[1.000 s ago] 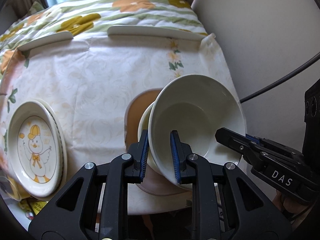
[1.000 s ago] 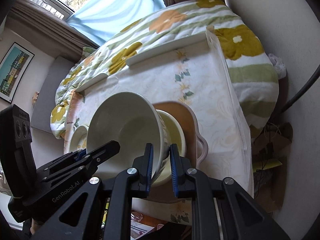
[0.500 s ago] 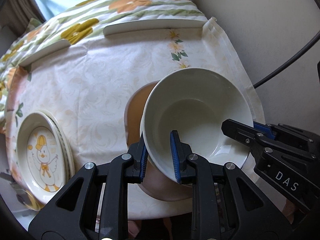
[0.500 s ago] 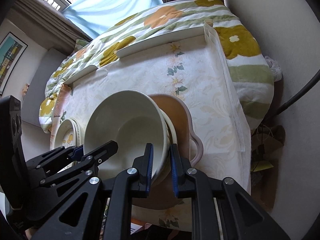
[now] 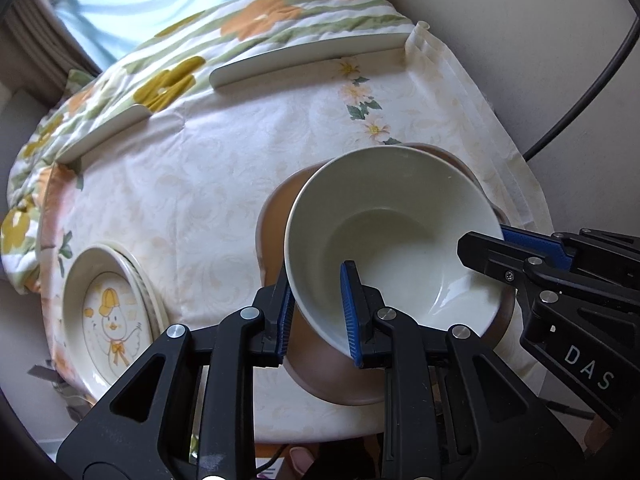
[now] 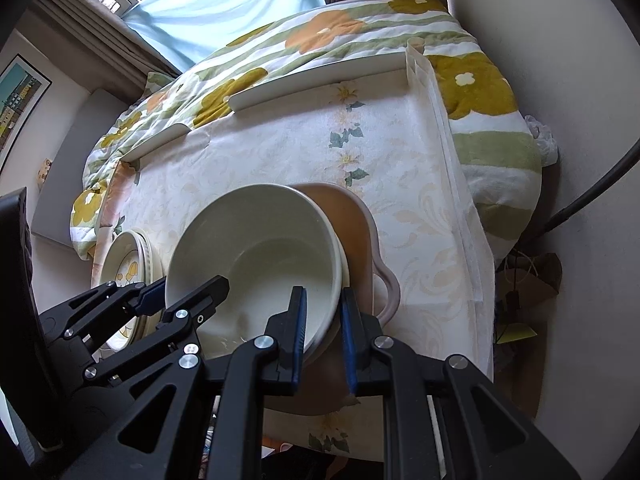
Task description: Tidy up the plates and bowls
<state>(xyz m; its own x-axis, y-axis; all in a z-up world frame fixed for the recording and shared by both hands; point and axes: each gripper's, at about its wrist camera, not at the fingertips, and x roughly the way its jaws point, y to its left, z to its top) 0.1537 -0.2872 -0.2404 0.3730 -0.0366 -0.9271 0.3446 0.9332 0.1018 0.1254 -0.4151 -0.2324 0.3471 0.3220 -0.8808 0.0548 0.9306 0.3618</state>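
A large white bowl (image 5: 392, 236) (image 6: 256, 264) hangs level over a pinkish-brown handled dish (image 5: 276, 216) (image 6: 352, 216) on the floral tablecloth. My left gripper (image 5: 316, 274) is shut on the bowl's near-left rim, one pad inside and one outside. On the opposite rim my right gripper (image 6: 323, 292) is shut the same way, and it shows at the right of the left wrist view (image 5: 486, 240). The left gripper (image 6: 192, 284) shows at the left of the right wrist view. A cream rim (image 6: 345, 268) of a second bowl peeks out beneath the white bowl.
Stacked plates with a duck picture (image 5: 108, 316) (image 6: 128, 268) sit at the table's left. A flowered quilt (image 5: 256, 24) lies beyond two white rails (image 5: 312, 60). A wall and a black cable (image 5: 580, 108) are close on the right.
The white bowl was tilted up on its side above the smaller cream bowl. It has swung down to level and now covers that bowl. Both grippers stayed shut on its rim.
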